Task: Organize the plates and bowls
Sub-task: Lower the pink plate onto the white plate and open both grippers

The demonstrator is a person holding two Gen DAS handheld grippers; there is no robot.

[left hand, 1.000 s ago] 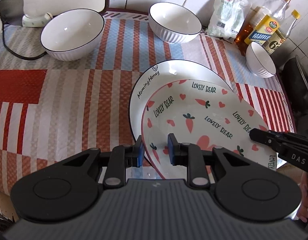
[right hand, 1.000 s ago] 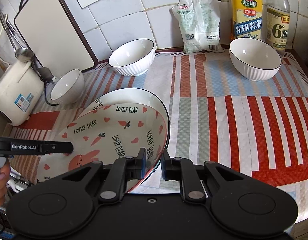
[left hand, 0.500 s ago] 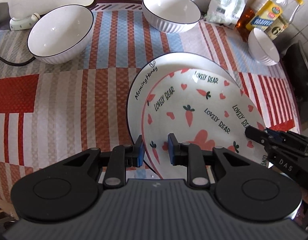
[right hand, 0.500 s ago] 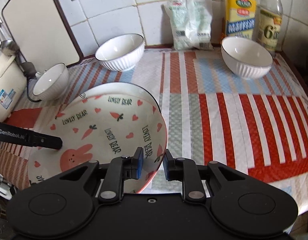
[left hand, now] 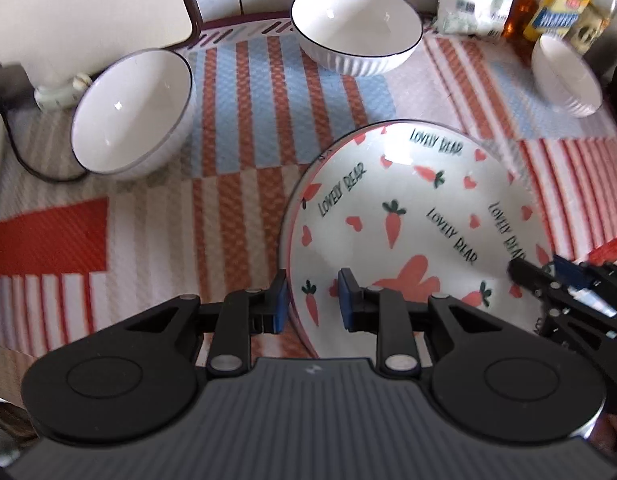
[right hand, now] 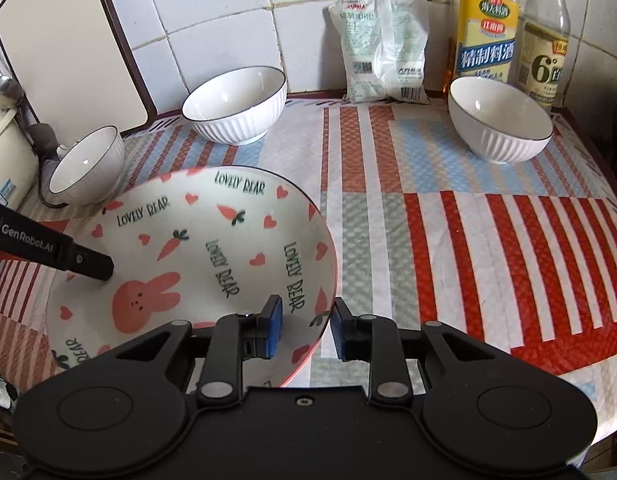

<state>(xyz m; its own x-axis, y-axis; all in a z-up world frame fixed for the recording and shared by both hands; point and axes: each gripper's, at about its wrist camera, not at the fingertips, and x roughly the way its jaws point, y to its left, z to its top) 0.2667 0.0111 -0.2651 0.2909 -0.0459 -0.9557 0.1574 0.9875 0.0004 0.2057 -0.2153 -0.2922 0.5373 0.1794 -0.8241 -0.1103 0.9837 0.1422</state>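
Two sets of black fingers with blue pads reach over one big plate point(left hand: 408, 216). The left gripper point(left hand: 311, 302) has the plate's near-left rim between its fingers. One pad sits outside the rim and the other sits inside, over the plate. A gap shows on the inside pad, so the fingers look slightly spread and not pinching.

The right gripper point(right hand: 306, 330) has the plate's near-right rim between its fingers too. Its fingers are opening, and neither pad presses on the rim.

The plate is white with a pink edge. It has a pink bunny, carrots, hearts and the words LOVELY BEAR on it. It lies low on the striped cloth point(right hand: 448, 248) that covers the surface, near the front edge. The picture from the left gripper is blurred, so I cannot tell if another plate lies under it.

Three white bowls with dark rims stand farther back, well apart from the plate. The left bowl point(left hand: 130, 114) leans on its side next to a white cutting board point(right hand: 68, 48). The middle bowl point(right hand: 236, 104) stands by the tiled wall. The right bowl point(right hand: 500, 120) stands in front of two bottles: a yellow-label bottle point(right hand: 486, 28) and a clear bottle point(right hand: 546, 44). A white bag point(right hand: 382, 48) leans on the wall between the middle bowl and the bottles. A white rice cooker point(right hand: 6, 160) sits at the far left edge.
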